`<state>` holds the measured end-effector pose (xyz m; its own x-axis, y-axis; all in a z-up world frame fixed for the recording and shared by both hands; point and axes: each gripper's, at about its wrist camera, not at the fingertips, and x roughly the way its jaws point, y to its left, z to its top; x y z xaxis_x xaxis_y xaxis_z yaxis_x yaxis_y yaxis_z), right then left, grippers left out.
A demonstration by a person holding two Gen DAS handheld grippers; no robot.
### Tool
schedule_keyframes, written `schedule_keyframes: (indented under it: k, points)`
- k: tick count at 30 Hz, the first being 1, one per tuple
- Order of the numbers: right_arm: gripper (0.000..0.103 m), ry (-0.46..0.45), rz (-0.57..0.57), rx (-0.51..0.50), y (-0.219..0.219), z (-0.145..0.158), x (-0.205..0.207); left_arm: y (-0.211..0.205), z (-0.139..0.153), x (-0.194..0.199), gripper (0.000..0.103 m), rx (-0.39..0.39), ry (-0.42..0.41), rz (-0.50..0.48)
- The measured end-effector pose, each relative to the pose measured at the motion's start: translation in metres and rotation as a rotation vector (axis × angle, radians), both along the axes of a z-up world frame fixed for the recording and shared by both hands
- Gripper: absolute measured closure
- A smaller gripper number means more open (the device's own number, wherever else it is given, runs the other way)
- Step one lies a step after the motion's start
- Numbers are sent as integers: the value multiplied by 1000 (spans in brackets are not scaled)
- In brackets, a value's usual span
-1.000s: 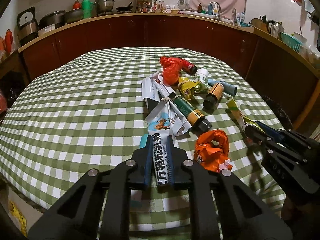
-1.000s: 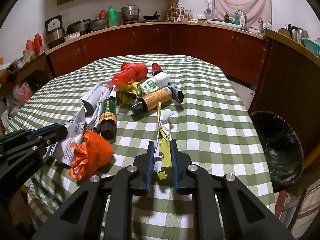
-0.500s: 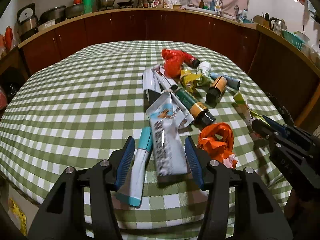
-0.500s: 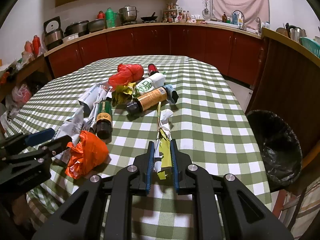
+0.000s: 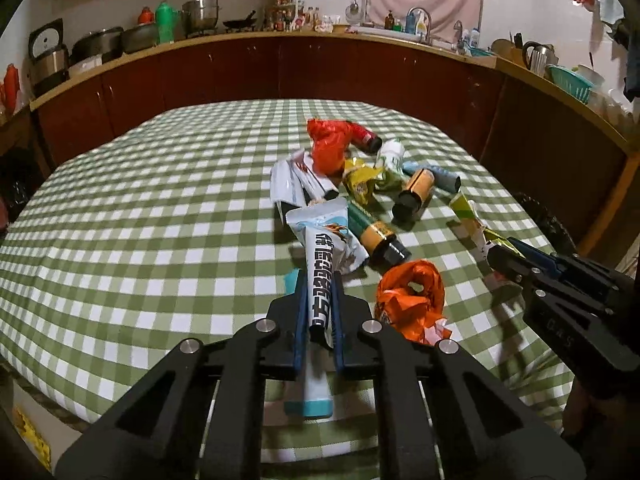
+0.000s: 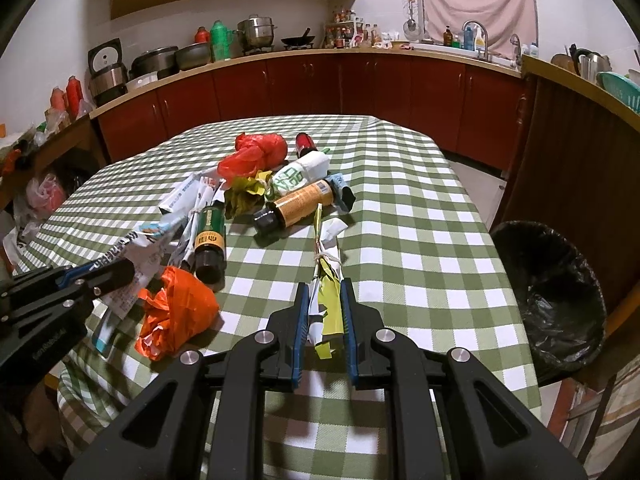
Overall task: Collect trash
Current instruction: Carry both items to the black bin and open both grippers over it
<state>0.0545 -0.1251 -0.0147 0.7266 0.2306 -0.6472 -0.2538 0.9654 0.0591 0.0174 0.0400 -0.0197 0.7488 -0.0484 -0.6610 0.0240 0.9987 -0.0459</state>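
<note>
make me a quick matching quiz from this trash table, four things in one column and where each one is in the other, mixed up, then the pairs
Things:
1. white toothpaste tube
2. yellow wrapper strip
3. orange plastic bag
4. bin with black liner

Places:
A. on the floor beside the table's right edge
B. clamped in the left tongs
C. loose on the cloth between the two tongs
D. clamped in the right tongs

Pairs: 1-B, 2-D, 3-C, 4-A
</note>
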Motion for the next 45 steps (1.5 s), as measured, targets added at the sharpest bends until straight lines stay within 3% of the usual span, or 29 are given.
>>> schedule_keyframes:
  k: [10, 18, 31, 45]
  points:
    - [86, -10, -11, 1, -4, 1, -1, 1, 16, -2, 94, 6, -58, 10]
    - [86, -38, -80, 1, -31, 11, 5, -24, 36, 8, 94, 13, -107, -42]
    - [86, -84, -297, -42, -125, 22, 28, -124, 45, 51, 94, 15, -124, -196]
    - [86, -48, -389, -49, -199, 2, 49, -228, 13, 97, 94, 56, -31, -275]
